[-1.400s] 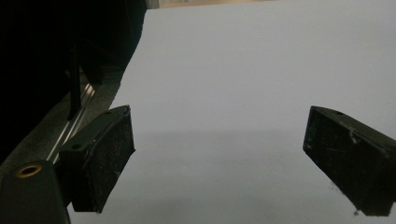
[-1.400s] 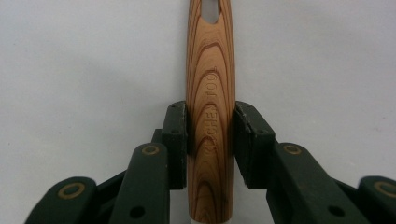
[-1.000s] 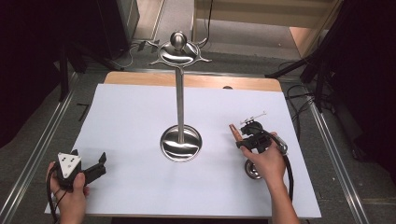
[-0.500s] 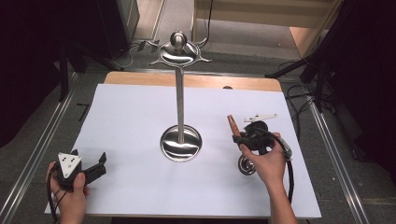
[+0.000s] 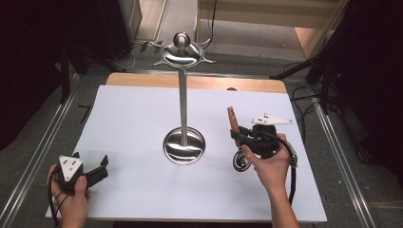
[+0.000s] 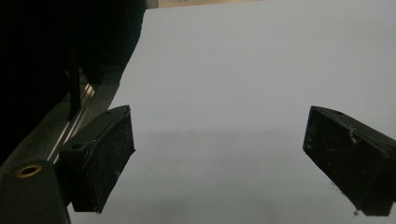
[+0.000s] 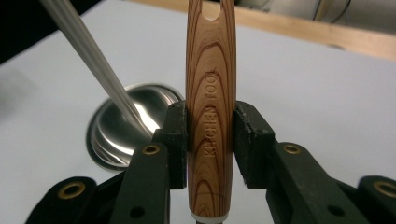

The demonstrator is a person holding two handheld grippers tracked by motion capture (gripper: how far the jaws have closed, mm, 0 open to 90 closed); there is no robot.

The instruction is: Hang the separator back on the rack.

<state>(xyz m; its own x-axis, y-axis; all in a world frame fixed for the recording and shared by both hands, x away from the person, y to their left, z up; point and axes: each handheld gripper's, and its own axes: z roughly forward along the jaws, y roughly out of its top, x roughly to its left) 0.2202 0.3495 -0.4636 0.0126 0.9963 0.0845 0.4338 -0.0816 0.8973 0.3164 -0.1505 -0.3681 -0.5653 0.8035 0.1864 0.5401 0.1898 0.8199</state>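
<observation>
My right gripper (image 5: 237,135) is shut on the wooden handle (image 5: 232,118) of a kitchen utensil, right of the stand. The handle points away from me, and the utensil's shiny metal end (image 5: 241,161) hangs low by the hand, just over the white sheet. In the right gripper view the jaws (image 7: 210,135) clamp the handle (image 7: 210,70), which reads "KITCHEN TOOL" and has a hanging hole at its top. A tall steel stand (image 5: 182,95) with a hooked crown rises from a round base (image 5: 184,146). My left gripper (image 5: 101,169) is open at the near left, with nothing between its pads (image 6: 105,154).
A white sheet (image 5: 133,118) covers the wooden table (image 5: 199,81). Metal rails run along both sides, with dark equipment and cables beyond. In the right gripper view the stand's pole (image 7: 88,60) and base (image 7: 116,135) lie just left of the handle.
The right gripper has turned and lifted slightly with the utensil, so the wooden handle now points farther up and away. The left gripper has stayed put.
</observation>
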